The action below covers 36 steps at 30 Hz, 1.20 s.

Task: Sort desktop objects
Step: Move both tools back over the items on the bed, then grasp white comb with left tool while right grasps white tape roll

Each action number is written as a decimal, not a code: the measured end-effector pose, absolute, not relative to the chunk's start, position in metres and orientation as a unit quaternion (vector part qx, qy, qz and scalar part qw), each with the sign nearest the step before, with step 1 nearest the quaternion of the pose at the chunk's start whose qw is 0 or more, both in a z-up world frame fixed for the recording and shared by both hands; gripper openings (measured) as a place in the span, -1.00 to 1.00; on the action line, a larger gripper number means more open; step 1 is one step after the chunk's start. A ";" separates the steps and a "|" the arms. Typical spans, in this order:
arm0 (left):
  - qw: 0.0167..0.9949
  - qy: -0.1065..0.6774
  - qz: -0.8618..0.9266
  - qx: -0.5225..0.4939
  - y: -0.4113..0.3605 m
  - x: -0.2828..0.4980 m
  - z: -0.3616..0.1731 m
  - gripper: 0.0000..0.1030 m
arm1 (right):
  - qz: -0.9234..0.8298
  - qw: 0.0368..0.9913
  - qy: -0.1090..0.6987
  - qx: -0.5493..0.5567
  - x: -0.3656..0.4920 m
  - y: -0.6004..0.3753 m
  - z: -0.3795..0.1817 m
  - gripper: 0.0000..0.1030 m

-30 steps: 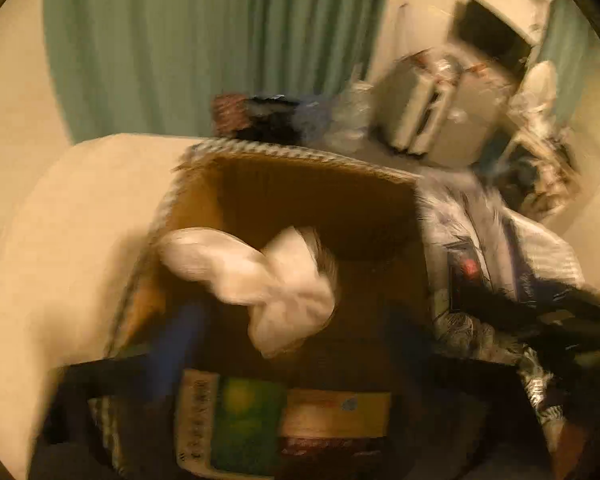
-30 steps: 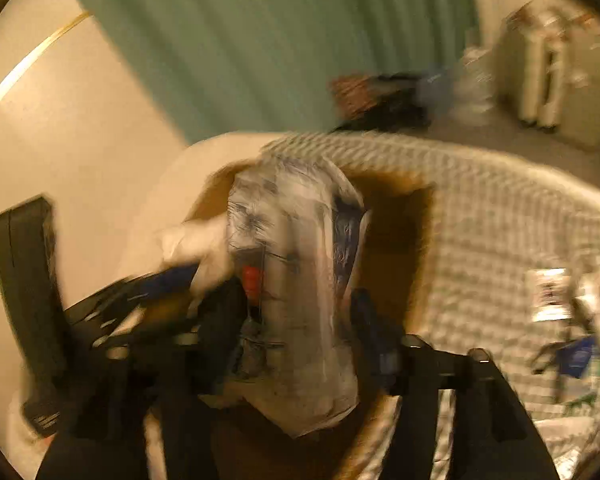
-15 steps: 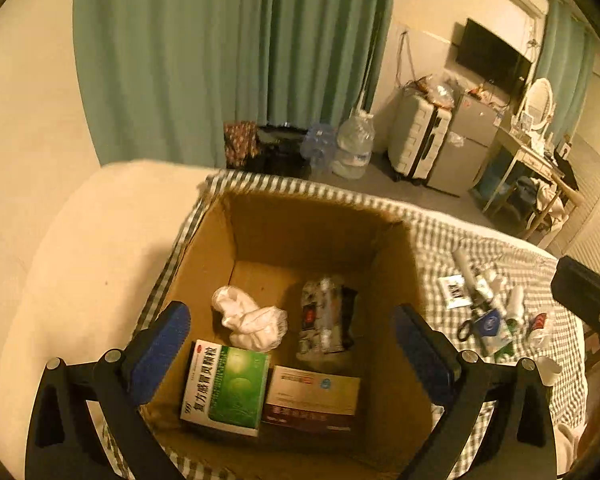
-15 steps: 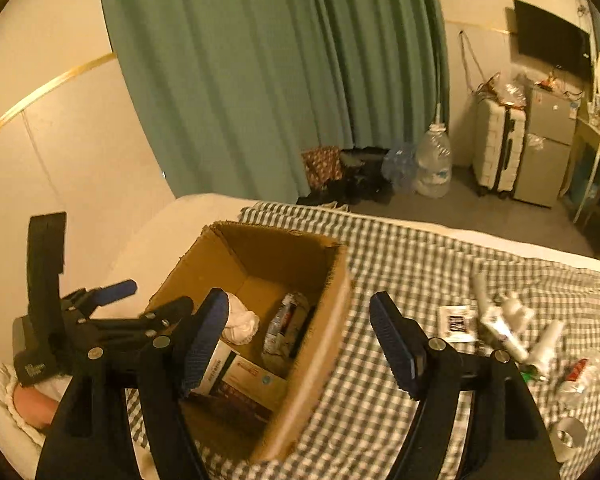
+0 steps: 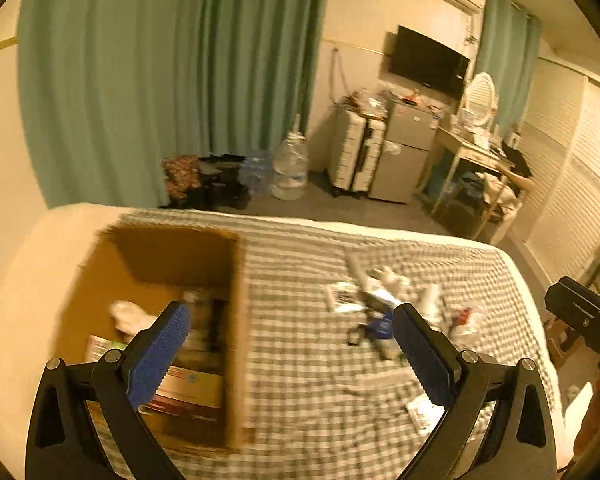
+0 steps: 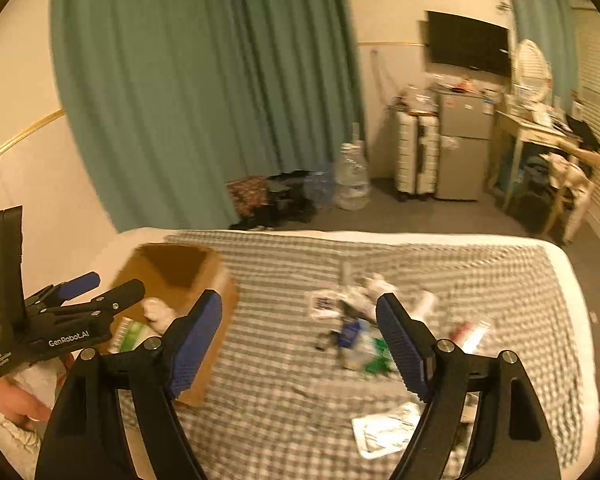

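A bed (image 6: 440, 264) with a green-and-white checked cover (image 5: 300, 360) carries everything. An open cardboard box (image 5: 236, 320) stands on its left part. To the right, well apart from the box, a loose heap of small packets and tubes (image 6: 364, 320) lies on the cover, and nearer the camera a flat white packet (image 6: 384, 432).

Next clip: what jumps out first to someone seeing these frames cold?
The open cardboard box at the left of the checked bedspread, already holding a green packet and white wad. Then the blurred heap of small items right of it. Both the left gripper and right gripper stand open and empty above the bed.
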State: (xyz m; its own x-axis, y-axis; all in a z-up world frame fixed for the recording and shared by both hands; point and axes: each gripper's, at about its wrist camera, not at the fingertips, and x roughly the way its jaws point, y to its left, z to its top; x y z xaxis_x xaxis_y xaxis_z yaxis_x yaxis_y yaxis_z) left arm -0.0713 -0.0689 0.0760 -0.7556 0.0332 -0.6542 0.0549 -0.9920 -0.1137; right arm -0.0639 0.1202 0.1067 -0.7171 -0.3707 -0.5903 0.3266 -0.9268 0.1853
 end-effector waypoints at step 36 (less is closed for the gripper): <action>-0.176 -0.135 -0.825 0.520 0.118 -0.166 -0.180 0.31 | -0.775 0.077 -0.025 0.627 -0.168 0.273 -0.159 0.83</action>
State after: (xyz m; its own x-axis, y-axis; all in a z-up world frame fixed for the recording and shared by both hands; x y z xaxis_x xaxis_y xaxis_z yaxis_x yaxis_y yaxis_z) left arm -0.1656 0.1178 -0.1802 -0.3975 0.1496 -0.9053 -0.4299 -0.9020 0.0397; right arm -0.1679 0.2730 -0.1591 -0.2023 -0.1505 -0.9677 0.0870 -0.9870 0.1353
